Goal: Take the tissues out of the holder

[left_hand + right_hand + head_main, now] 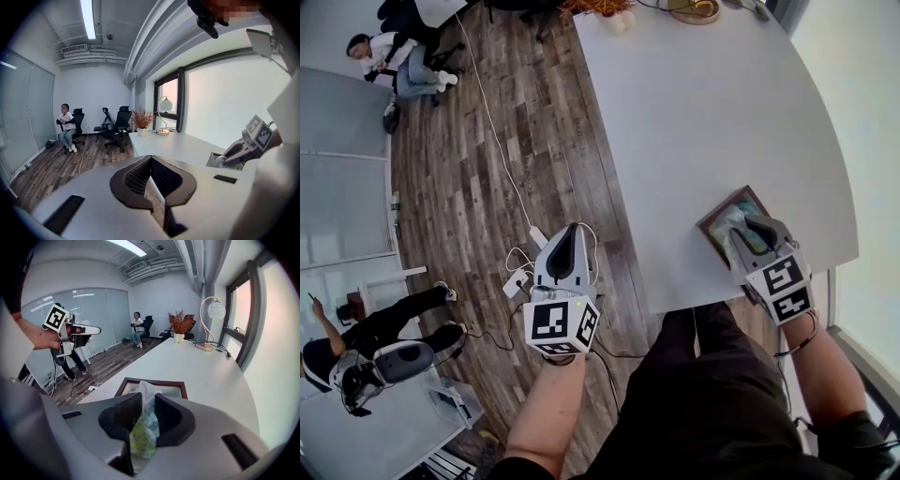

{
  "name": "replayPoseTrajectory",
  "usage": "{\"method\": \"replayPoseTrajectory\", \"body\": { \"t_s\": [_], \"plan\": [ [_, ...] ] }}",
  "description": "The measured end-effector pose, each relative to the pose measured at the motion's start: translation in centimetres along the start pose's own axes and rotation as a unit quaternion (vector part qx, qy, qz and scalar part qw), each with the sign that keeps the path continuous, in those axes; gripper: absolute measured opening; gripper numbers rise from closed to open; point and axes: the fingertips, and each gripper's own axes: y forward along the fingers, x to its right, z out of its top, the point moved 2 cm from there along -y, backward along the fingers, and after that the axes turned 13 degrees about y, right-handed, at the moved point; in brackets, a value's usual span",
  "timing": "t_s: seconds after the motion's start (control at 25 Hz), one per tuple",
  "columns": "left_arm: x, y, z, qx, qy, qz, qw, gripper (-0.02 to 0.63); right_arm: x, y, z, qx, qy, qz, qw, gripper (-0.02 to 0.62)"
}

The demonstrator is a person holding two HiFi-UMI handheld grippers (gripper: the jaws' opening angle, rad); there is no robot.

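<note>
A brown-rimmed tissue holder (712,217) (180,387) sits at the near edge of the white table (703,112). My right gripper (741,230) (149,395) reaches into it, shut on a soft tissue pack (143,437) with a green and yellow print. The pack's white top (146,389) sticks up between the jaw tips. My left gripper (567,230) (151,157) hangs over the wooden floor left of the table, its jaw tips together and holding nothing. From the left gripper view, the holder (213,159) and the right gripper (234,152) show at the far right.
At the table's far end stand a lamp (213,310) and a vase of dried plants (178,326). Cables and a power strip (520,272) lie on the floor beside the table. A person sits on a chair (394,56) far off; another person (366,337) is at lower left.
</note>
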Motion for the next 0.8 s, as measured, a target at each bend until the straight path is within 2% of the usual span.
{"method": "replayPoseTrajectory", "body": {
  "t_s": [0.12, 0.52, 0.8],
  "plan": [
    [0.2, 0.1, 0.5, 0.005, 0.0, 0.001, 1.0, 0.005, 0.3, -0.4, -0.3, 0.007, 0.015, 0.009, 1.0, 0.073],
    [0.0, -0.7, 1.6, 0.012, 0.006, -0.001, 0.9999, 0.005, -0.1, -1.6, 0.2, 0.019, 0.029, 0.02, 0.999, 0.064],
    [1.0, -2.0, 4.8, 0.044, 0.008, -0.012, 0.999, 0.005, -0.4, -4.5, 1.6, 0.027, 0.04, 0.017, 0.999, 0.064]
  ]
}}
